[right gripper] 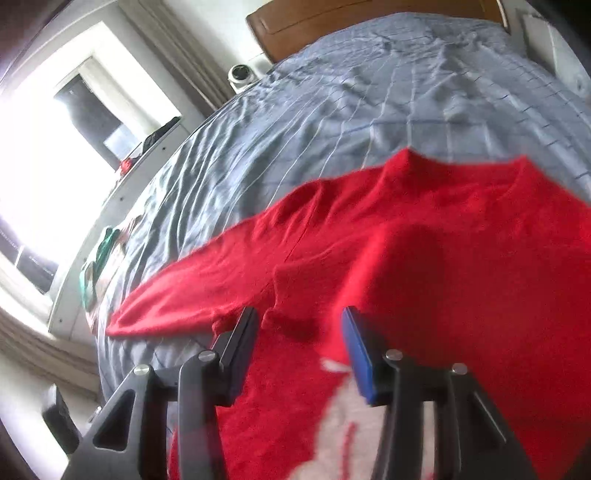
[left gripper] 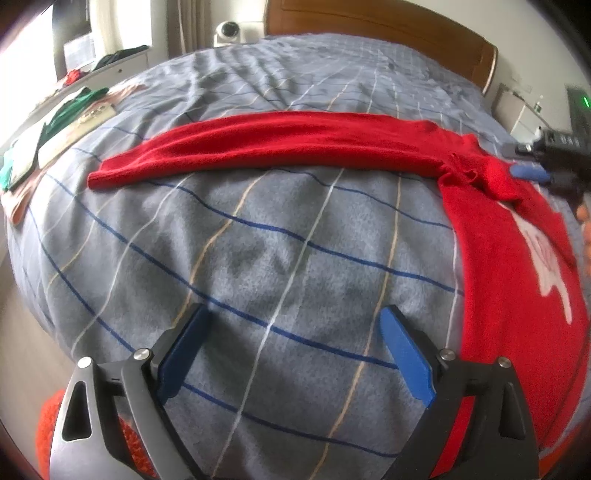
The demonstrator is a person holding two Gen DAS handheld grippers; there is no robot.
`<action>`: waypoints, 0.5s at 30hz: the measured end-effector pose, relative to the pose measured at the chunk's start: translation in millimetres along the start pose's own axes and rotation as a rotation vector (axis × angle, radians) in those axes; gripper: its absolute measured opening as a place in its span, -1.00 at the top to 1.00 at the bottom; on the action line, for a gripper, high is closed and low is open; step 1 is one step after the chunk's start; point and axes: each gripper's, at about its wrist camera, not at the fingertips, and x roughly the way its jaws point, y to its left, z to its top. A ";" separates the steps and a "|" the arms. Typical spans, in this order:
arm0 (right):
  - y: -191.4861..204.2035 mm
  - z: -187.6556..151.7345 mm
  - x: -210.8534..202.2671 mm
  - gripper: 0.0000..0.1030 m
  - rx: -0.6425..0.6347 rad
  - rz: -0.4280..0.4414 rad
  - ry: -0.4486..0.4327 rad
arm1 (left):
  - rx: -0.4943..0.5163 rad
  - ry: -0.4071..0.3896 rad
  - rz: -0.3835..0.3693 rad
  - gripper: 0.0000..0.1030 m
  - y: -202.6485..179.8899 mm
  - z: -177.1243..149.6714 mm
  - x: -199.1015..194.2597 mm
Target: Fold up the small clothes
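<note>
Red sweater [left gripper: 509,258] flat on bed [left gripper: 258,240], sleeve stretched sideways — ready for fold-in. Left gripper [left gripper: 295,354] spread, empty, waiting. Right gripper [right gripper: 299,350] half-spread over shoulder, pinching nothing.

Left wrist view: my camera sits behind the left gripper [left gripper: 295,325], pitched steeply down, close over the grey checked bedspread [left gripper: 258,240]. It faces up the bed toward the wooden headboard [left gripper: 388,33]. The right gripper [left gripper: 535,171] shows at its right edge.

Right wrist view: camera behind the right gripper [right gripper: 301,321], also angled down, very near the red sweater [right gripper: 424,240], horizon tilted, window [right gripper: 48,147] at left.

Shared ground: the sweater's outstretched sleeve [left gripper: 277,144], the bedspread beyond it, the headboard, the white round device [left gripper: 229,31] beside the headboard.
</note>
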 end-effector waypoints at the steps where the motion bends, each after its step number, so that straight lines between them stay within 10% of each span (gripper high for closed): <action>1: 5.8 5.8 1.4 0.09 -0.024 -0.018 0.014 | 0.002 -0.001 0.002 -0.83 -0.3 -0.1 0.2; 9: 56.9 21.2 74.6 0.20 -0.171 -0.268 0.129 | 0.002 0.005 -0.012 -0.84 -0.1 0.0 0.9; 11: 51.1 18.9 85.6 0.86 -0.177 -0.387 0.108 | 0.002 0.008 -0.022 -0.84 1.4 -0.1 1.0; 15: 32.8 26.2 53.4 0.85 0.001 -0.205 -0.076 | 0.002 0.015 -0.039 -0.86 3.2 2.7 3.4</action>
